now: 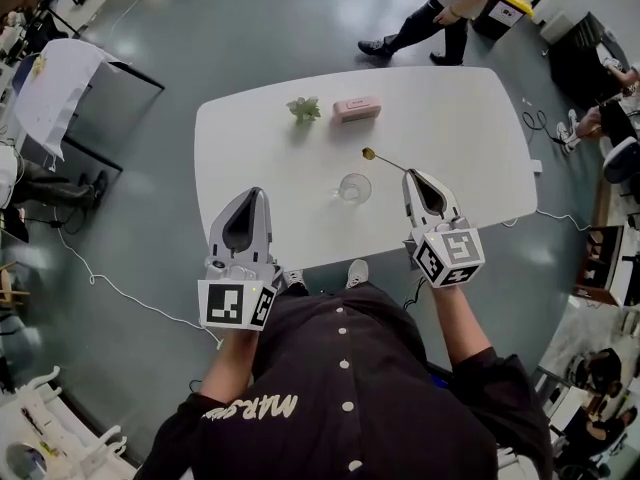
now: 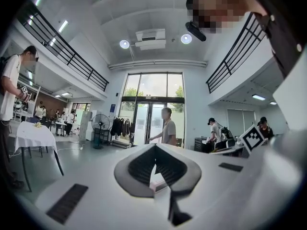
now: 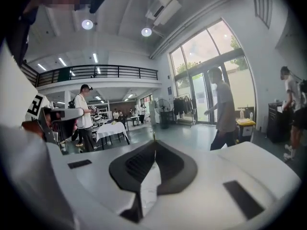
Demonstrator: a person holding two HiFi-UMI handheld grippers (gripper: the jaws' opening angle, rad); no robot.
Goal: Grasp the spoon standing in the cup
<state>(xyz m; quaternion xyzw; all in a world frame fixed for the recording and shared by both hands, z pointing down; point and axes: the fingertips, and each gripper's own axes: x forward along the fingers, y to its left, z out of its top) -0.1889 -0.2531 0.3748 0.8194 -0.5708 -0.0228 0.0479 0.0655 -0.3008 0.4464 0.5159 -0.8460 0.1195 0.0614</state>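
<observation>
A table (image 1: 450, 118) is filling the middle of the head view, with a cup (image 1: 354, 188) standing near its lower edge and a plant (image 1: 304, 109) and a box (image 1: 356, 109) sitting side by side near its upper edge, the plant on the left. The spoon (image 1: 385, 160) is sticking out up and left from the tips of the right gripper (image 1: 410, 174), above and right of the cup and outside it. The left gripper (image 1: 258, 194) is hanging left of the cup, and a person (image 1: 422, 30) is standing beyond the table's upper edge.
</observation>
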